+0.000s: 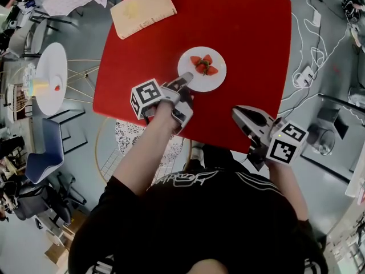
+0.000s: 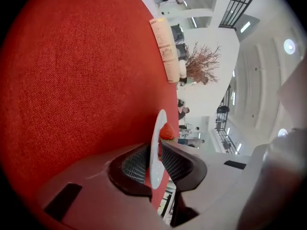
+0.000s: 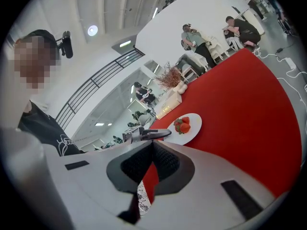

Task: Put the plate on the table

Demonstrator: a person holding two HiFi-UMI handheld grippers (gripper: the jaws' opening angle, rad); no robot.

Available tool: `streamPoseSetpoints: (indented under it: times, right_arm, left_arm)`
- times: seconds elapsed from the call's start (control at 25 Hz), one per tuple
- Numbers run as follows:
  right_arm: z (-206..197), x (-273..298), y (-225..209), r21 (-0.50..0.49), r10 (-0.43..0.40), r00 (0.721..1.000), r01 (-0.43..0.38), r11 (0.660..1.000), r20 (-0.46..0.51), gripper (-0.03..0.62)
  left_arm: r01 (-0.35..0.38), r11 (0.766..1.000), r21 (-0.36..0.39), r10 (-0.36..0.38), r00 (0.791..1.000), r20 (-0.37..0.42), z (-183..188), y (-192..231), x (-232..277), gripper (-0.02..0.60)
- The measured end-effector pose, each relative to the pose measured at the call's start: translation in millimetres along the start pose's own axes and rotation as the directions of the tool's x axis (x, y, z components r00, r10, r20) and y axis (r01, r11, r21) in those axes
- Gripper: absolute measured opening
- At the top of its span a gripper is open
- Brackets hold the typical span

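A white plate (image 1: 202,69) with cut strawberries (image 1: 203,65) lies flat on the red table (image 1: 245,39), towards its near edge. My left gripper (image 1: 183,81) reaches the plate's near-left rim. In the left gripper view the plate (image 2: 156,147) stands edge-on between the pads, which sit slightly off it with a thin gap, so the left gripper (image 2: 154,152) is open. My right gripper (image 1: 236,114) hovers over the table's near right edge, shut and empty. In the right gripper view its tips (image 3: 152,145) meet, and the plate (image 3: 189,128) and left gripper (image 3: 148,134) lie ahead.
A beige booklet (image 1: 142,10) lies at the table's far left. A round white side table (image 1: 51,79) and a blue chair (image 1: 43,153) stand to the left. A wire chair (image 1: 142,141) is under the near edge. Cables and a power strip (image 1: 305,73) lie on the floor at right.
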State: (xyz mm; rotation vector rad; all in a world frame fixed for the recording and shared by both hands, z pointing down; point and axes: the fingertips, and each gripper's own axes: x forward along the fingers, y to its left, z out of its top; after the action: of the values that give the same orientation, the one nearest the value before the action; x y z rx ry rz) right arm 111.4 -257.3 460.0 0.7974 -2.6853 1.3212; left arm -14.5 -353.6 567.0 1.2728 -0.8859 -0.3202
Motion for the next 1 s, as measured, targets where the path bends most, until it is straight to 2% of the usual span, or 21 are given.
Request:
streamPoseSetpoints:
  times: [0.2, 0.36, 0.6, 0.72, 1.0]
  right_arm:
    - [-5, 3, -3, 0.025, 0.009, 1.000, -0.009, 1.000, -0.006, 0.008]
    - [-4, 5, -8, 0.030, 0.009, 1.000, -0.009, 1.000, -0.003, 0.007]
    - [-6, 9, -10, 0.045, 0.013, 1.000, -0.013, 0.999, 0.002, 0.008]
    - [-7, 8, -11, 0.054, 0.013, 1.000, -0.014, 0.998, 0.005, 0.008]
    - [-8, 5, -11, 0.096, 0.021, 0.999, -0.023, 0.995, 0.024, 0.008]
  left_arm:
    - [0.050, 0.998, 0.046, -0.050, 0.999, -0.014, -1, -13, 3, 0.182]
    - [0.076, 0.991, 0.115, -0.073, 0.997, -0.026, -4, -22, 4, 0.254]
    - [0.090, 0.987, 0.132, -0.085, 0.996, -0.040, -4, -26, 5, 0.297]
    - [0.088, 0.980, 0.177, -0.080, 0.995, -0.052, -6, -28, 6, 0.314]
    - [0.090, 0.923, 0.375, -0.047, 0.991, -0.123, -15, -32, 5, 0.316]
